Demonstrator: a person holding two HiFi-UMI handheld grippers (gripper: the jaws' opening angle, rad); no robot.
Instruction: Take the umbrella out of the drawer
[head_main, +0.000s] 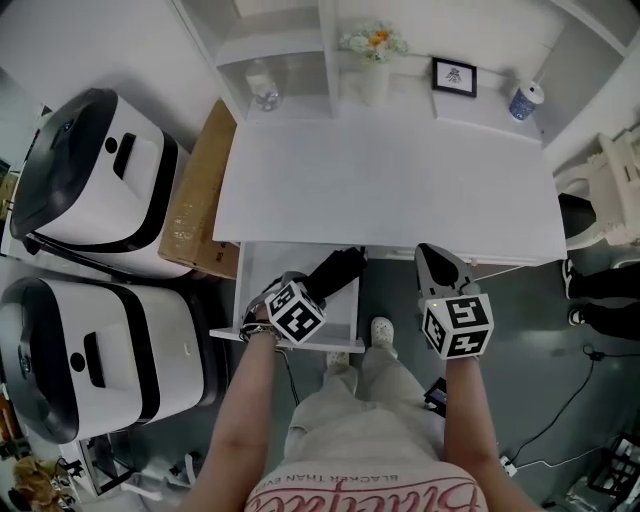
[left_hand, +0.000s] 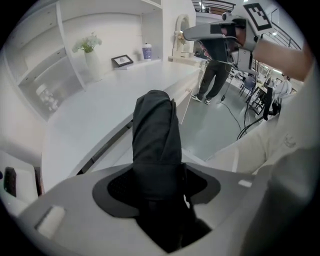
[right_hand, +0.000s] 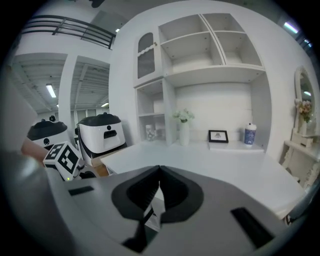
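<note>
- The left gripper (left_hand: 157, 187) has a grey shell and dark fingers (left_hand: 117, 187).
- The right gripper (right_hand: 159, 175) looks the same: a grey shell and dark fingers.
- Each one has a white cube with black square marks: the left cube (head_main: 295, 312) and the right cube (head_main: 457, 326).
- The trousers (head_main: 365, 410) are light beige.
- The shoes (head_main: 382, 330) are white.
- The top (head_main: 370, 495) is pale with pink letters.

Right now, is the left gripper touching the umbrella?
Touching. In the left gripper view, the left gripper has both jaws pressed against the sides of the black folded umbrella, with no gap.
</note>
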